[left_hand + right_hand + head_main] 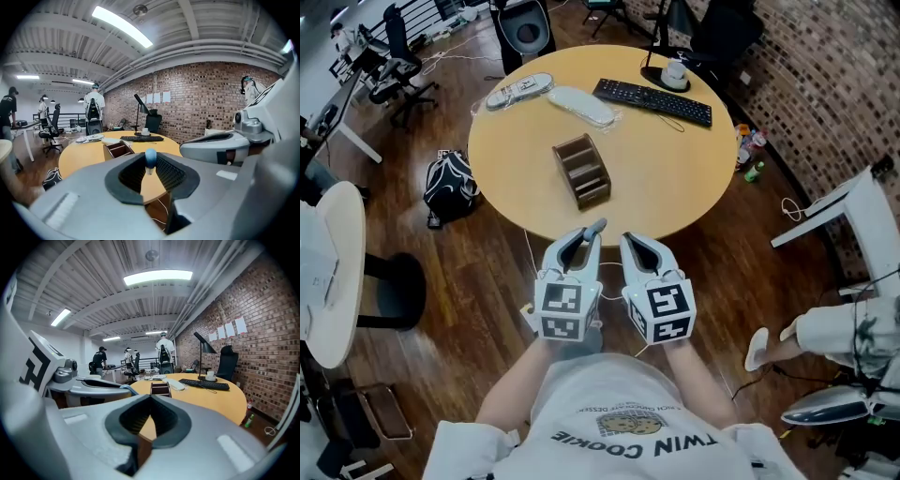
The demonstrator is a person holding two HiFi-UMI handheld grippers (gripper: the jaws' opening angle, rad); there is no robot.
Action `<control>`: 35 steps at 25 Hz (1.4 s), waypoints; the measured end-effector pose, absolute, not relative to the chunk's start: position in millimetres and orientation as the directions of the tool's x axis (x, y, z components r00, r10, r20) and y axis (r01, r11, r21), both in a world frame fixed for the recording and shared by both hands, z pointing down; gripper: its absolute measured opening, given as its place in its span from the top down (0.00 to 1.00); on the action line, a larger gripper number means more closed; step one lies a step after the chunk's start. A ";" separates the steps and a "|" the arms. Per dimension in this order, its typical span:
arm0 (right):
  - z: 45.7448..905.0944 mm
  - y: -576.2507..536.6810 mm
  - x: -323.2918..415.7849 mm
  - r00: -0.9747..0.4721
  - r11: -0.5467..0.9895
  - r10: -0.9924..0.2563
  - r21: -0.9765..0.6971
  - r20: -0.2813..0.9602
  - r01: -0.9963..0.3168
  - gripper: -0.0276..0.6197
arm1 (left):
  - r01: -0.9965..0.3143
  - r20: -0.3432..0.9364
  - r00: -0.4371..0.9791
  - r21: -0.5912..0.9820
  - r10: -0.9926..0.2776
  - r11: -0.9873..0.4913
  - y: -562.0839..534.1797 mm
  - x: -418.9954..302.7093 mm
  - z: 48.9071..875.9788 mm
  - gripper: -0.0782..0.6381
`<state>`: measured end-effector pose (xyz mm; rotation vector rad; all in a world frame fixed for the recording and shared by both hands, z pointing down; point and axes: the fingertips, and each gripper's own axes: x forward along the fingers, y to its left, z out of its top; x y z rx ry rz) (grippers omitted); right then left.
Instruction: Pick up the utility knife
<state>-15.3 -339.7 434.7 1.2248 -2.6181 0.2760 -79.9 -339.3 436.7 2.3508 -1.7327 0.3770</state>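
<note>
- Plainly, only one end of the utility knife showed: a blue-grey, rounded tip poking out past the tips of the left claw.
- From the head view, that end ran roughly in line with the left claw, slanting away from the person and toward the near edge of the round counter.
- The rest of the knife's body was hidden between the jaws, so I could not tell which end held the blade.
- In the left gripper view the knife appeared nearly end-on, as a blue cap above a small pale part, standing upright at the very front of the jaws.
- The knife was off the counter, held in the air in front of the person and just short of the counter's near rim.
- The left claw was clamped on the utility knife, its jaws held a little apart by it.
- The right claw was just beside the left one, and its jaw tips met with nothing between them.
- A wooden organiser stood on the counter beyond both claws, well apart from the knife, and a keyboard lay farther back.
</note>
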 end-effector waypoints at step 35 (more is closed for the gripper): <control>409.8 -147.2 23.5 -0.678 0.675 -0.694 -0.111 0.242 -0.730 0.96 | -0.973 0.274 0.229 0.044 -0.934 -0.225 -136.5 -23.9 402.9 0.79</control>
